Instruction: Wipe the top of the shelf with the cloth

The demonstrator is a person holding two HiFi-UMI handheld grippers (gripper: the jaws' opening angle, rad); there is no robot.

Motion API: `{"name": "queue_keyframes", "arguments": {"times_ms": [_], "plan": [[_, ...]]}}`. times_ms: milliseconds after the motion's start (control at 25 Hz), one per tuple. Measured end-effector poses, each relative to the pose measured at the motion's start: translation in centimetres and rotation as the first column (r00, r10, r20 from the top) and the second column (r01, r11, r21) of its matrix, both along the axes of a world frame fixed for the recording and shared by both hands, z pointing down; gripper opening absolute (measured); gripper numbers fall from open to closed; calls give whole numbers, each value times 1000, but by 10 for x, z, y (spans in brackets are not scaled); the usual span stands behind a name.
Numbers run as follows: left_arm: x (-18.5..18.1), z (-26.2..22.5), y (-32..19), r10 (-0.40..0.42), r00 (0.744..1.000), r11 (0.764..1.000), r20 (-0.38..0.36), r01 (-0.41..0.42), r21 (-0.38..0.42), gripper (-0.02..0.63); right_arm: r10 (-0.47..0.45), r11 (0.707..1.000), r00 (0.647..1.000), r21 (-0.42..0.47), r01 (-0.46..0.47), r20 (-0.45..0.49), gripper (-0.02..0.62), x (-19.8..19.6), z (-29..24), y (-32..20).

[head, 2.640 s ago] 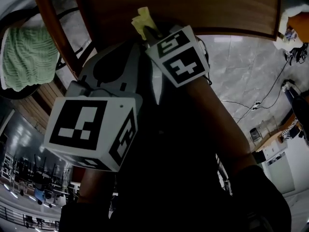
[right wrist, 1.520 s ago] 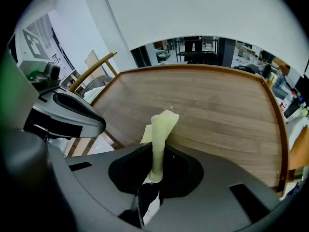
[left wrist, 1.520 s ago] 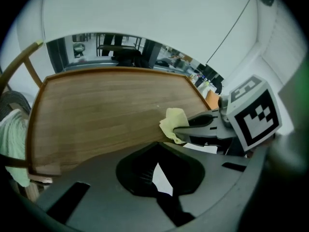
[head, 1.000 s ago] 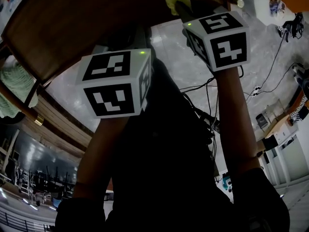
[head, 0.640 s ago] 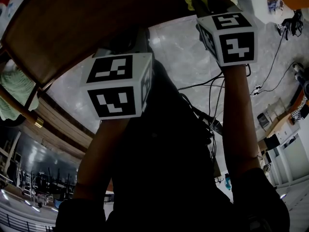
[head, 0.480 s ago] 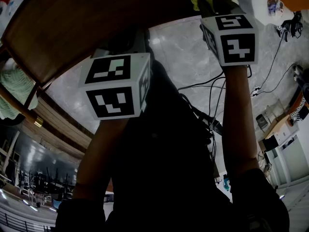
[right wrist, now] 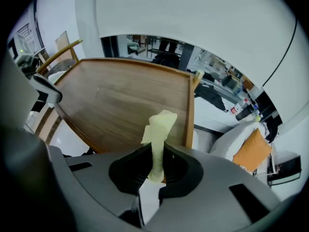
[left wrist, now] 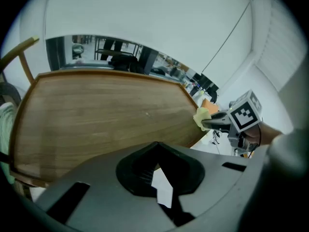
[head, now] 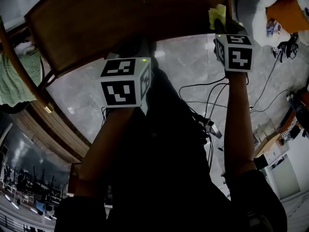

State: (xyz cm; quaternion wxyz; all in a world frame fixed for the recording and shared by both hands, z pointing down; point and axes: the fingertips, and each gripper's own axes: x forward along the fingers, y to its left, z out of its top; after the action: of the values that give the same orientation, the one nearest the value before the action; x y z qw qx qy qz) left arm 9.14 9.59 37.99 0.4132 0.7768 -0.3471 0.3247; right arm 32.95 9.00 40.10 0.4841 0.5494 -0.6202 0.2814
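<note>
Wooden shelf top spans the upper head view above grey floor. Right gripper clamps the yellow cloth, a narrow strip whose long axis runs straight out between the fingers toward the shelf's right rail. Only the left gripper view shows it sidelong at that edge. Left gripper jaws sit together, empty.

You hold the pale yellow cloth bunched upright in your right gripper, by the brown wooden shelf top's right edge.
</note>
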Motion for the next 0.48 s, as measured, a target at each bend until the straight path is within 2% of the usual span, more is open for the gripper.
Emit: {"name": "queue_keyframes", "arguments": {"times_ms": [40,120,200,320,400,480], "plan": [[-10,-4,-1,-17,1000,1000,-22,17,20,9,-24,999,999,24,24,30,48,-9,-7,-1],[-30,-23,-7,-35,996,996,-83,41,73,9,-83,992,983,111,65,165,48,-44,-34,-9],[-47,-51,-23,-24,987,988,-158,47,149,9,-164,971,933,218,96,319,48,-86,-73,-29],[-72,-99,-64,-2,964,967,-264,69,244,9,-340,909,819,386,159,463,48,-151,-139,-71],[-89,-139,-73,0,935,959,-355,100,265,9,-426,872,716,461,163,553,48,-191,-188,-77],[-104,-190,-73,36,899,939,-437,119,322,9,-491,840,610,524,142,622,48,-225,-241,-71]]}}
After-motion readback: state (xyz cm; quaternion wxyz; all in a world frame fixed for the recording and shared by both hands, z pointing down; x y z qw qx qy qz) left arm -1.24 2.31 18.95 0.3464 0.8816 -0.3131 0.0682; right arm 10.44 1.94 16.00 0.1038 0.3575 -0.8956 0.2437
